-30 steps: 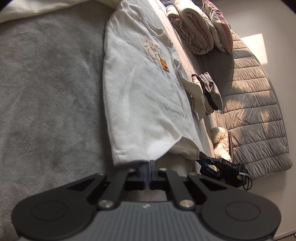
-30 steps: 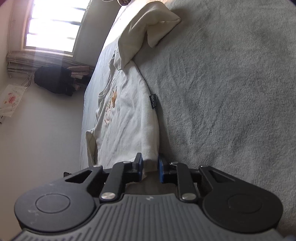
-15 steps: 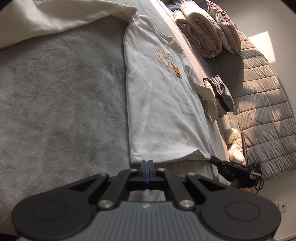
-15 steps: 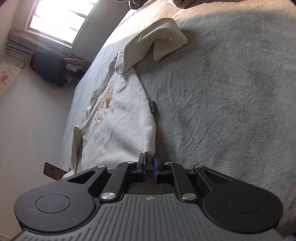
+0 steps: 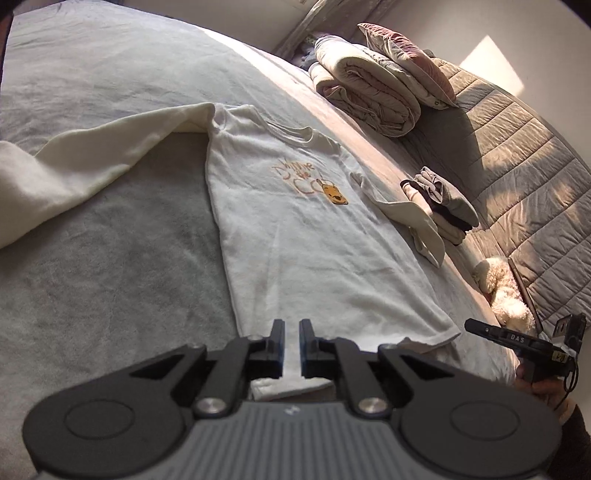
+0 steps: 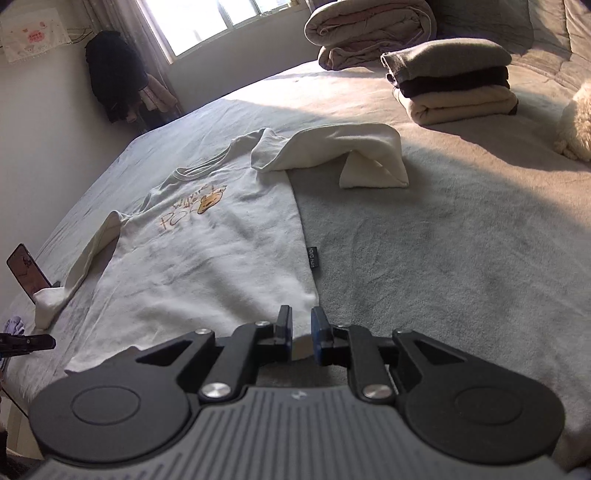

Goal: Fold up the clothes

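A cream long-sleeved shirt with an orange bear print lay face up and flat on the grey bed cover, filling the centre of the left wrist frame, its hem toward the bottom edge. The left gripper sat at lower centre over the hem; its jaws had just been opening and stood slightly apart, with the hem cloth showing in the gap but not pinched. In the right wrist view the right gripper hovered at lower centre over the shirt's other hem corner, its jaws likewise just parted and clamping nothing. One sleeve lay folded back at centre top of that frame, the other trailed toward the left edge. A stack of folded clothes stood at upper right, with rolled quilts behind it.
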`<move>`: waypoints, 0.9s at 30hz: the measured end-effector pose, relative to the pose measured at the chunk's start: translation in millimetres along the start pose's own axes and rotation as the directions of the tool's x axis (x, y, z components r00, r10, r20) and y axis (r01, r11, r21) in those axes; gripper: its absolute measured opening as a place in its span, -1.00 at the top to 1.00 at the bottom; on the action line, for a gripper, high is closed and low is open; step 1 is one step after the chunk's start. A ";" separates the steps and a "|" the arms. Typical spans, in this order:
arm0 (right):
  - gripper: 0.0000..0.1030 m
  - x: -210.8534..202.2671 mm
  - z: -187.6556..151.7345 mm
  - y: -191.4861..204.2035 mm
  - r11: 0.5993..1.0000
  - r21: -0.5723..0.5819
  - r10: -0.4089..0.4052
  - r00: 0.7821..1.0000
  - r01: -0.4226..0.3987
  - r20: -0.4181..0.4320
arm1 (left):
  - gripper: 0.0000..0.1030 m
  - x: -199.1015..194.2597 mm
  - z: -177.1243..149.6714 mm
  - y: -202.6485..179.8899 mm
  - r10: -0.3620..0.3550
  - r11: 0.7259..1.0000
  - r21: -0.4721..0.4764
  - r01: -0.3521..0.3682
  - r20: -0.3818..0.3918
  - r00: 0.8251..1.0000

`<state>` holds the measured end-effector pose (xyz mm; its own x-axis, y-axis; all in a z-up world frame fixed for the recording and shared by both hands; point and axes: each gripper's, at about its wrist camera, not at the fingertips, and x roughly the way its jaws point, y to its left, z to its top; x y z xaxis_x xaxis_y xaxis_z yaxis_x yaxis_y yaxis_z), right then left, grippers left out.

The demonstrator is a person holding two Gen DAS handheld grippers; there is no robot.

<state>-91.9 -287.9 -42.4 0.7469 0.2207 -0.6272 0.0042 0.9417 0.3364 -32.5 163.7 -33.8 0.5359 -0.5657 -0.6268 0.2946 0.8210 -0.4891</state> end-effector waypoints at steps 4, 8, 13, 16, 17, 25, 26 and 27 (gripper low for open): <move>0.66 15.8 -4.2 34.0 0.994 -0.087 0.064 0.998 -0.065 -0.015 | 0.77 22.2 -3.7 -24.7 -0.014 0.996 0.091 0.013 0.007 1.000; 0.66 43.3 -9.5 68.5 0.981 -0.138 0.133 0.990 -0.140 -0.056 | 0.76 46.0 -13.3 -46.3 -0.018 0.979 0.202 0.017 0.003 1.000; 0.66 66.7 -23.6 101.6 0.952 -0.205 0.214 0.973 -0.229 -0.092 | 0.58 62.8 -32.8 -57.9 -0.024 0.935 0.355 0.029 -0.019 1.000; 0.65 70.3 -47.7 110.8 0.935 -0.267 0.211 0.971 -0.235 -0.114 | 0.55 64.7 -46.9 -56.1 -0.038 0.905 0.422 0.055 -0.048 0.998; 0.62 65.4 -55.3 113.2 0.924 -0.310 0.202 0.975 -0.222 -0.096 | 0.52 62.4 -49.0 -55.4 -0.044 0.894 0.444 0.064 -0.056 0.997; 0.55 43.3 -79.3 122.6 0.864 -0.477 0.153 0.986 -0.163 -0.060 | 0.45 49.2 -48.4 -53.4 -0.066 0.855 0.502 0.127 -0.137 0.988; 0.50 42.5 -80.7 123.0 0.861 -0.481 0.151 0.986 -0.163 -0.063 | 0.39 47.9 -48.7 -55.2 -0.067 0.852 0.508 0.128 -0.137 0.988; 0.47 41.6 -81.7 122.6 0.863 -0.477 0.153 0.986 -0.168 -0.070 | 0.34 46.5 -49.0 -56.9 -0.067 0.848 0.514 0.129 -0.137 0.988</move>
<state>-114.7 -142.5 -84.7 0.6903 0.3791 -0.6162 -0.4386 0.8967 0.0604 -63.2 86.8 -64.8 0.4014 -0.6250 -0.6695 0.7256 0.6631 -0.1840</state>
